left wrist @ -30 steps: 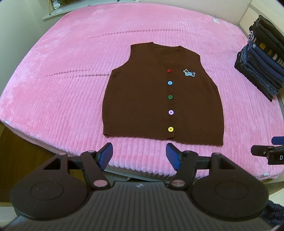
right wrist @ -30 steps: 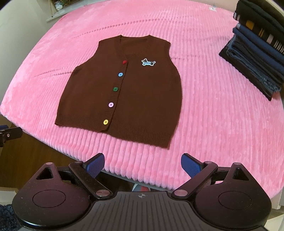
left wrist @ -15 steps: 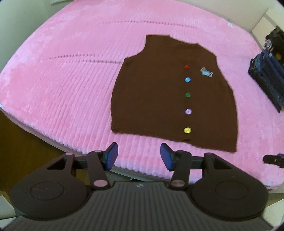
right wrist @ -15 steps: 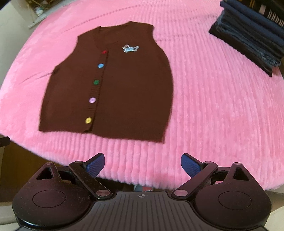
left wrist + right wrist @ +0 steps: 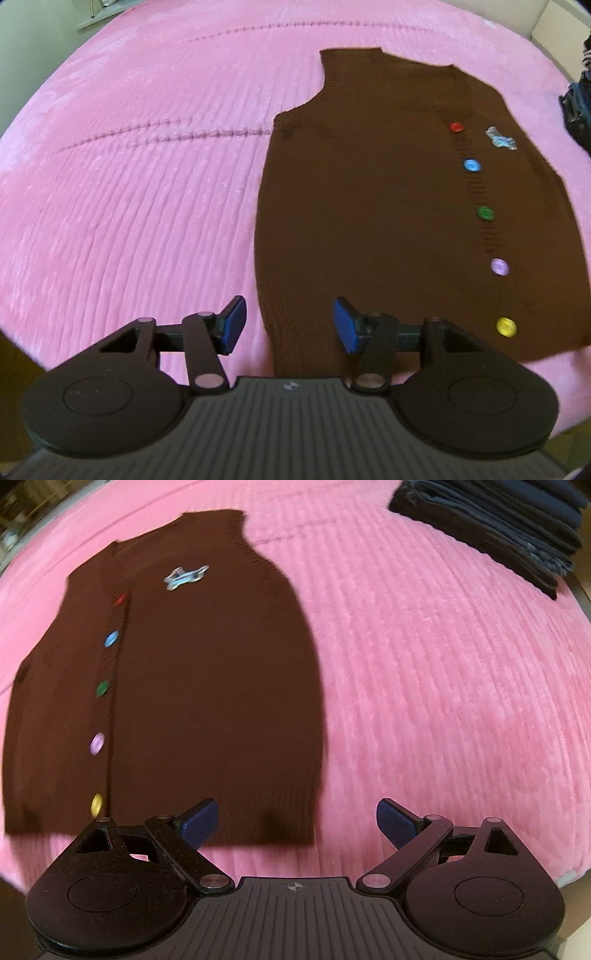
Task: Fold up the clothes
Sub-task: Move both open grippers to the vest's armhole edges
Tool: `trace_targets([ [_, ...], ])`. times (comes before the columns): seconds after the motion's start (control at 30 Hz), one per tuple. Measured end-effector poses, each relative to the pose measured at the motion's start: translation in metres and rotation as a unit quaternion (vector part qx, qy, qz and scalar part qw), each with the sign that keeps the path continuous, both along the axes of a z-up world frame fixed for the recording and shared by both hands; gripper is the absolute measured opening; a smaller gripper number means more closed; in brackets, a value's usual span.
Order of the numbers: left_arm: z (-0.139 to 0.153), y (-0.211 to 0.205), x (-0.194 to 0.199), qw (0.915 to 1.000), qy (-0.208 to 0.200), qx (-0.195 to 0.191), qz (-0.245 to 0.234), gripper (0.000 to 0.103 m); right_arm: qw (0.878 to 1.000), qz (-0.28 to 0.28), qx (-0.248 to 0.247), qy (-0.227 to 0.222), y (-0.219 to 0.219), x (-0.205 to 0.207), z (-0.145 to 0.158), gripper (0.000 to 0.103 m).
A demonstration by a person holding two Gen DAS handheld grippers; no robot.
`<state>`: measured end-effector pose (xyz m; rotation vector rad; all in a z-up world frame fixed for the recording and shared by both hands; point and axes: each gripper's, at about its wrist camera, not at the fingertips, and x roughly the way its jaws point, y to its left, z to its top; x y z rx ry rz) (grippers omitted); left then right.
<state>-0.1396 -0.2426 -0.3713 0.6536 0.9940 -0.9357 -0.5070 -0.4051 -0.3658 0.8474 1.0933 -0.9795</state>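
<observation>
A brown knitted vest point(image 5: 388, 221) point(image 5: 207, 686) with several coloured buttons and a small light-blue badge lies flat on the pink bed cover. My left gripper point(image 5: 288, 325) hangs over the vest's near left hem corner; its jaws are closing, the pads apart and not pressing the cloth. Over the near right hem corner my right gripper point(image 5: 295, 821) stands wide open, the left pad above the cloth and the right pad above the pink cover.
The ribbed pink cover point(image 5: 129, 184) point(image 5: 443, 683) fills both views. A stack of folded dark clothes point(image 5: 491, 524) lies at the far right, its edge seen as a dark pile point(image 5: 576, 107). The bed's near edge runs just under both grippers.
Both grippers have come down and forward from the bed's edge to the vest's hem corners. The left jaws have narrowed. The right jaws stay wide.
</observation>
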Motion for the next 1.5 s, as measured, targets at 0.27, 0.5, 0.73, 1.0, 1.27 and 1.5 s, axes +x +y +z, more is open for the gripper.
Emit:
trace_targets([
  [0.27,-0.047,-0.031,0.035,0.9998,0.016,0.011,-0.011,0.01,0.999,-0.033,0.009,0.025,-0.011,0.007,-0.03,0.095],
  [0.5,-0.049,0.004,0.072,0.9931,0.078,-0.061,0.064,0.003,0.998,-0.036,0.015,0.041,-0.01,0.009,-0.035,0.095],
  [0.73,-0.05,0.0,0.083,0.9898,0.105,-0.064,0.071,0.006,0.998,-0.043,0.001,0.038,-0.027,0.007,-0.03,0.095],
  [1.0,-0.032,-0.064,0.093,0.9918,0.075,-0.1,0.029,0.04,0.997,-0.058,-0.043,0.021,-0.064,0.014,-0.031,0.095],
  [1.27,-0.042,-0.099,0.095,0.9943,0.045,-0.092,-0.029,0.001,0.995,-0.043,-0.088,-0.017,-0.08,0.019,-0.02,0.095],
  [1.5,-0.057,-0.082,0.115,0.9975,0.037,-0.06,0.008,0.003,0.992,0.003,-0.096,-0.083,-0.094,0.034,-0.026,0.095],
])
